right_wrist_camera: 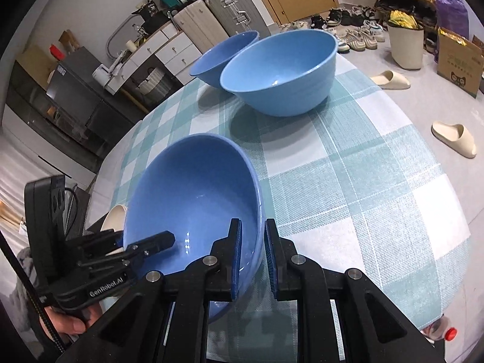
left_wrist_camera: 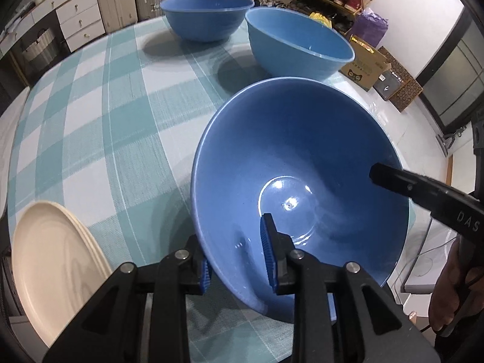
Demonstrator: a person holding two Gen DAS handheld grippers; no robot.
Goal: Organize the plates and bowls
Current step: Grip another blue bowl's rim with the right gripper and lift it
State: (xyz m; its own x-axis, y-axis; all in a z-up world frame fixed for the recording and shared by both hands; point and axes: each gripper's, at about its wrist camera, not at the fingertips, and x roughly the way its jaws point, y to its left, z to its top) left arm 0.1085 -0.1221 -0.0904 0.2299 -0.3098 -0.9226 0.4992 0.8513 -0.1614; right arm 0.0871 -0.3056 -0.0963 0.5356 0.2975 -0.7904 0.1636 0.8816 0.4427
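The table point(left_wrist_camera: 99, 115), under a teal-and-white checked cloth, carries everything. Two blue bowls stand at its far side: the farthest bowl point(left_wrist_camera: 207, 15) upright, the paler bowl point(left_wrist_camera: 298, 44) just beside it. Nearest, the tilted blue bowl point(left_wrist_camera: 296, 187) is held from both sides. The cream plate point(left_wrist_camera: 51, 275) lies near the table's edge. The left gripper point(left_wrist_camera: 237, 260) has its jaws clamped on the tilted bowl's near wall; the right gripper point(right_wrist_camera: 252, 260) has its jaws clamped on the opposite rim.
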